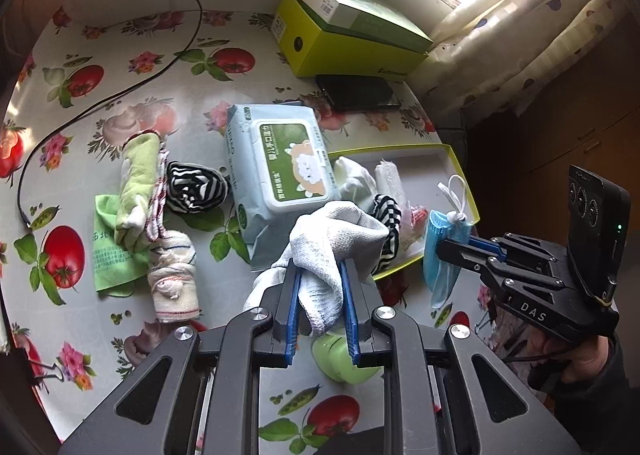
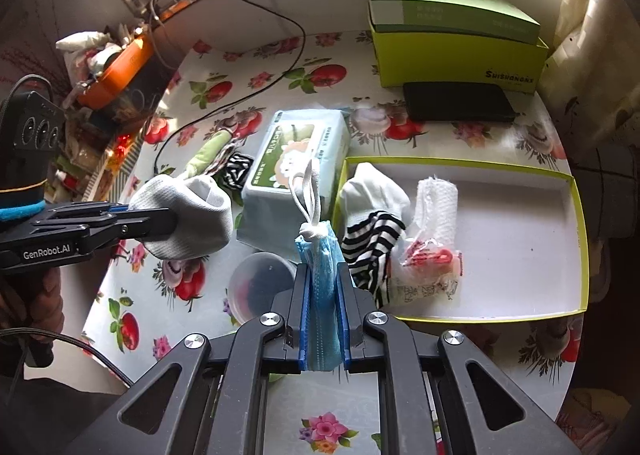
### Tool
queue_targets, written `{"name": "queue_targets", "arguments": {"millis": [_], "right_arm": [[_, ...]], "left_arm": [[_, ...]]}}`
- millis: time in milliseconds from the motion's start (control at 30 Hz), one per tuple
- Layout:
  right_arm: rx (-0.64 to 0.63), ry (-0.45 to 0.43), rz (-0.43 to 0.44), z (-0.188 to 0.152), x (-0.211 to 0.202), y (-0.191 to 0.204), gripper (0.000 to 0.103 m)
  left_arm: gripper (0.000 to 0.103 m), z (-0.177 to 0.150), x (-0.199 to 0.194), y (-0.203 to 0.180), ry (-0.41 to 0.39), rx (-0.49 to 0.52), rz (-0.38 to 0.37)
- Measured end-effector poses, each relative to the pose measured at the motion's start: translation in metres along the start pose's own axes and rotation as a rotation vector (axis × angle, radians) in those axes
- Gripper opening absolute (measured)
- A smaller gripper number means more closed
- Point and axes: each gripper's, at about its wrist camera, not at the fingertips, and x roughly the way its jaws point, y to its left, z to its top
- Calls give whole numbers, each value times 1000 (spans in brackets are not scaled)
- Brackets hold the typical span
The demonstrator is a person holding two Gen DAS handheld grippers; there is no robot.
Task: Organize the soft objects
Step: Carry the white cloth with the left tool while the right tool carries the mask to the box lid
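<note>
So: your left tongs (image 1: 320,287) were clamped on a bunched grey-white sock (image 1: 340,239), held up over the counter (image 1: 120,55) beside the wet-wipes pack (image 1: 276,171). Your right tongs (image 2: 323,287) were pinched tight on a folded blue face mask (image 2: 320,275), its white ear loops (image 2: 308,191) sticking up, just at the near-left corner of the shallow yellow-rimmed box (image 2: 576,215). That box already held a white sock (image 2: 372,191), a black-and-white striped sock (image 2: 368,251), a white gauze roll (image 2: 436,199) and a small plastic packet (image 2: 428,271). Still loose on the counter left of the wipes: a green cloth (image 1: 112,251), a rolled towel (image 1: 172,275), another striped piece (image 1: 196,187).
</note>
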Motion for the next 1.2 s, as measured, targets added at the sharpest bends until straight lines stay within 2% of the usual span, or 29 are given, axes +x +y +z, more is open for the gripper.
{"name": "queue_targets", "arguments": {"millis": [433, 733, 1133, 1200], "right_arm": [[115, -21, -43, -8, -6, -55, 11], [172, -41, -70, 6, -2, -91, 11], [211, 21, -64, 37, 46, -127, 12], [225, 37, -55, 41, 57, -131, 16]], "left_arm": [[19, 19, 25, -43, 46, 84, -27], [20, 30, 35, -56, 57, 102, -37], [20, 44, 41, -65, 54, 114, -40], [20, 45, 43, -63, 57, 112, -37]]}}
